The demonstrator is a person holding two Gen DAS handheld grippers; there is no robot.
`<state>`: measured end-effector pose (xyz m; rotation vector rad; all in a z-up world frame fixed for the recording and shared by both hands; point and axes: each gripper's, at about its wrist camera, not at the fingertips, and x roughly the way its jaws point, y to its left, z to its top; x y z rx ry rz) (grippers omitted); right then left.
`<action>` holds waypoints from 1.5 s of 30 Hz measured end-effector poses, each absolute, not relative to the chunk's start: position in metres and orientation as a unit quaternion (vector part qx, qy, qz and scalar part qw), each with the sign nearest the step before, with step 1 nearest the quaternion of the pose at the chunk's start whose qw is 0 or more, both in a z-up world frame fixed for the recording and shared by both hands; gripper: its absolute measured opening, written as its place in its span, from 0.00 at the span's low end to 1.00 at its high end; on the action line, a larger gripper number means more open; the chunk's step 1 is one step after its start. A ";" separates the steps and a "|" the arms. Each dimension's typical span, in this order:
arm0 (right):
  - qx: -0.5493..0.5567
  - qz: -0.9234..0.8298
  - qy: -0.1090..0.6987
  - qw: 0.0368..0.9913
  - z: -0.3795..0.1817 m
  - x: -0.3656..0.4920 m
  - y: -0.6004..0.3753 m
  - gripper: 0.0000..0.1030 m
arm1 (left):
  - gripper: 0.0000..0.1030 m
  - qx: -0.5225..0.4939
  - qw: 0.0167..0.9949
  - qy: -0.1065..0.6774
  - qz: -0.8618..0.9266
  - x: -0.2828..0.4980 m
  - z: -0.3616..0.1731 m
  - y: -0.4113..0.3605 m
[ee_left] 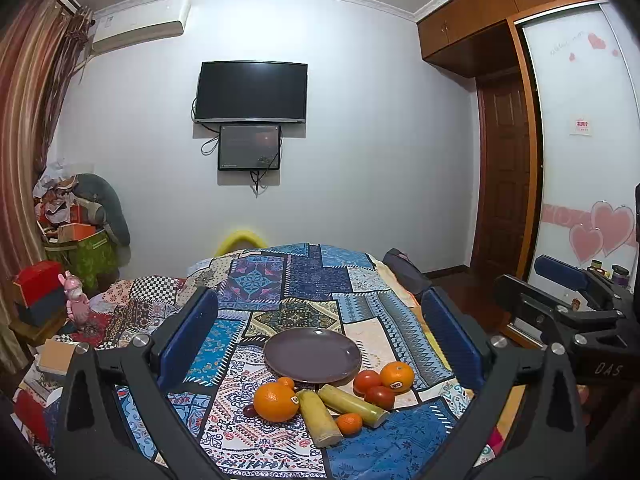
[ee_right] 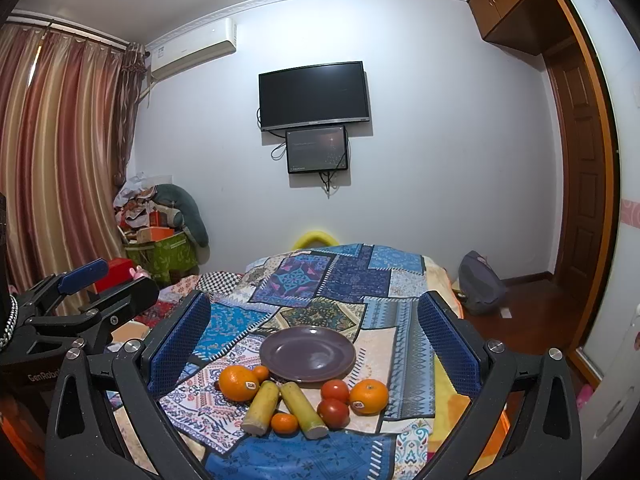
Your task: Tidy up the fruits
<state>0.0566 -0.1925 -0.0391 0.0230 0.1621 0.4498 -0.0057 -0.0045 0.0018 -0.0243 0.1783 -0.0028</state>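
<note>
An empty purple plate point(ee_left: 313, 354) point(ee_right: 307, 353) sits on a patchwork cloth. In front of it lie a big orange point(ee_left: 276, 401) point(ee_right: 239, 382), a second orange point(ee_left: 397, 377) point(ee_right: 369, 396), two red tomatoes point(ee_left: 373, 388) point(ee_right: 334, 402), two yellow-green cane pieces point(ee_left: 334, 410) point(ee_right: 282, 406) and two small tangerines point(ee_left: 349, 423) point(ee_right: 285, 423). My left gripper point(ee_left: 320, 332) is open and empty, held above and short of the fruit. My right gripper point(ee_right: 314, 330) is open and empty too; it also shows in the left wrist view point(ee_left: 576, 292).
The cloth point(ee_left: 304, 280) covers a raised surface that drops off at left and right. Boxes and a pink toy point(ee_left: 76, 300) crowd the left. A backpack point(ee_right: 480, 280) lies on the wooden floor at right, by the wardrobe point(ee_left: 580, 140).
</note>
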 end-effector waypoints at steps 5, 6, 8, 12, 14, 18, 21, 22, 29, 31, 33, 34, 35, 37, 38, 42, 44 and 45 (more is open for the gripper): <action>0.012 0.223 0.080 0.971 -0.039 0.057 -0.193 1.00 | 1.00 -0.012 0.996 0.089 -0.005 -0.006 0.002 -0.005; 0.013 0.223 0.080 0.971 -0.039 0.056 -0.192 1.00 | 1.00 -0.012 0.996 0.088 -0.006 -0.007 0.002 -0.005; 0.013 0.224 0.080 0.971 -0.039 0.056 -0.193 1.00 | 1.00 -0.012 0.996 0.084 -0.008 -0.008 0.002 -0.005; 0.014 0.224 0.080 0.971 -0.039 0.056 -0.193 1.00 | 1.00 -0.014 0.996 0.085 -0.008 -0.009 0.002 -0.004; 0.014 0.225 0.080 0.971 -0.039 0.056 -0.194 1.00 | 1.00 -0.014 0.996 0.085 -0.007 -0.010 0.002 -0.004; 0.014 0.225 0.079 0.971 -0.040 0.056 -0.194 1.00 | 1.00 -0.015 0.996 0.086 -0.005 -0.009 0.002 -0.003; 0.014 0.225 0.079 0.971 -0.040 0.057 -0.194 1.00 | 1.00 -0.016 0.996 0.087 -0.005 -0.009 0.002 -0.002; 0.014 0.225 0.079 0.971 -0.040 0.056 -0.194 1.00 | 1.00 -0.016 0.996 0.088 -0.004 -0.009 0.002 -0.002; 0.018 0.232 0.094 0.968 -0.044 0.065 -0.194 1.00 | 1.00 -0.012 0.995 0.103 -0.002 0.000 -0.002 -0.003; 0.018 0.234 0.102 0.967 -0.047 0.070 -0.194 1.00 | 1.00 -0.009 0.994 0.110 0.002 0.004 -0.004 -0.003; 0.017 0.236 0.109 0.966 -0.051 0.074 -0.195 1.00 | 1.00 -0.007 0.993 0.116 0.002 0.008 -0.007 -0.002; 0.016 0.236 0.113 0.965 -0.053 0.077 -0.195 0.98 | 1.00 -0.008 0.993 0.121 -0.001 0.011 -0.009 -0.001; 0.015 0.235 0.118 0.965 -0.057 0.080 -0.195 0.96 | 0.99 -0.009 0.992 0.128 -0.005 0.015 -0.012 0.001; 0.013 0.236 0.131 0.963 -0.062 0.086 -0.195 0.87 | 0.97 -0.008 0.989 0.145 -0.011 0.022 -0.018 0.004; 0.011 0.237 0.141 0.961 -0.066 0.092 -0.195 0.86 | 0.95 -0.007 0.988 0.156 -0.012 0.026 -0.022 0.006; -0.003 0.230 0.175 0.957 -0.085 0.108 -0.194 0.76 | 0.88 0.006 0.978 0.209 -0.005 0.049 -0.047 0.013; -0.007 0.227 0.188 0.956 -0.092 0.113 -0.194 0.75 | 0.86 0.010 0.973 0.231 0.000 0.060 -0.060 0.018; -0.007 0.225 0.196 0.954 -0.097 0.116 -0.195 0.75 | 0.86 0.009 0.971 0.240 0.001 0.064 -0.066 0.020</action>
